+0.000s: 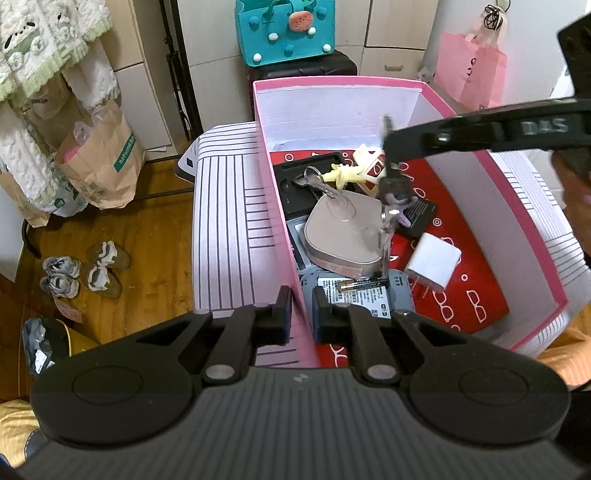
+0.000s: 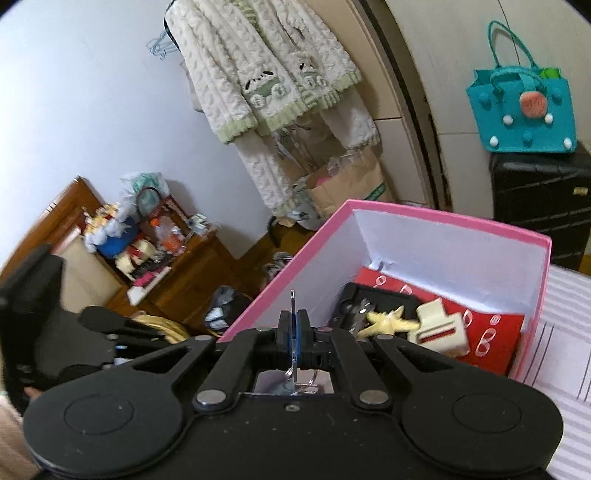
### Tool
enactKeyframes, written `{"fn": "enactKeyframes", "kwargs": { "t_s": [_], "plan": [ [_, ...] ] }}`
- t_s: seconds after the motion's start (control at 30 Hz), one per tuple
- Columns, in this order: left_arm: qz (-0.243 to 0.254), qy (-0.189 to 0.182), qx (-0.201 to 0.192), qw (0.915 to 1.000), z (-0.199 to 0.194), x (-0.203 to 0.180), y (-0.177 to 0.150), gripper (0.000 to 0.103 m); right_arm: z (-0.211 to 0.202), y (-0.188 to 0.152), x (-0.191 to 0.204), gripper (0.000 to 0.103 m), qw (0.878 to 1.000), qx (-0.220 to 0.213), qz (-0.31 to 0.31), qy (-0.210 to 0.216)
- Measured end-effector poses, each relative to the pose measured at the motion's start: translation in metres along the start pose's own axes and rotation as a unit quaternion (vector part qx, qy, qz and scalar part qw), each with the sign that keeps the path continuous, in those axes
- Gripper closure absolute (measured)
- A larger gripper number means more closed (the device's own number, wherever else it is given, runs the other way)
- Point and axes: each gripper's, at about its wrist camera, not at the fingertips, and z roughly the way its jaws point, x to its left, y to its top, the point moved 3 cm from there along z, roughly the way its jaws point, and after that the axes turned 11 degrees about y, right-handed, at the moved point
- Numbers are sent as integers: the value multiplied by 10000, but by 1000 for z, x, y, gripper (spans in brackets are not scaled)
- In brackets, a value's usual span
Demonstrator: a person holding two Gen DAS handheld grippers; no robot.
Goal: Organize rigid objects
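A pink box stands open on a striped surface. My left gripper is shut on its near left wall, one finger outside and one inside. Inside lie a red sheet, a black tray, keys with a yellow plane charm, a beige rounded case, a white charger and a grey phone back. My right gripper hangs over the box, shut on a bunch of keys that dangles below it. In the right wrist view, a thin key blade sticks up between the shut fingers of the right gripper.
The striped white surface carries the box. Behind it stand a black suitcase with a teal bag on top, and a pink paper bag. On the wooden floor at left are a brown paper bag and shoes.
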Motion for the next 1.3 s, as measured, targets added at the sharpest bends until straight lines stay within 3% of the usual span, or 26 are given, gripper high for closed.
{"fn": "enactKeyframes", "kwargs": {
  "t_s": [0.17, 0.37, 1.03, 1.3],
  "plan": [
    [-49, -3, 3, 10000, 0, 1, 0, 92, 12, 4, -8, 97, 9993, 133, -132, -333],
    [-78, 6, 6, 10000, 0, 1, -1, 92, 7, 2, -11, 94, 9989, 97, -125, -436],
    [-338, 156, -53, 9993, -10, -1, -5, 92, -77, -35, 10, 78, 9928, -264, -253, -1139],
    [-403, 574, -606, 9957, -42, -14, -12, 90, -108, -54, 26, 74, 9912, -484, -352, -1183]
  ]
}}
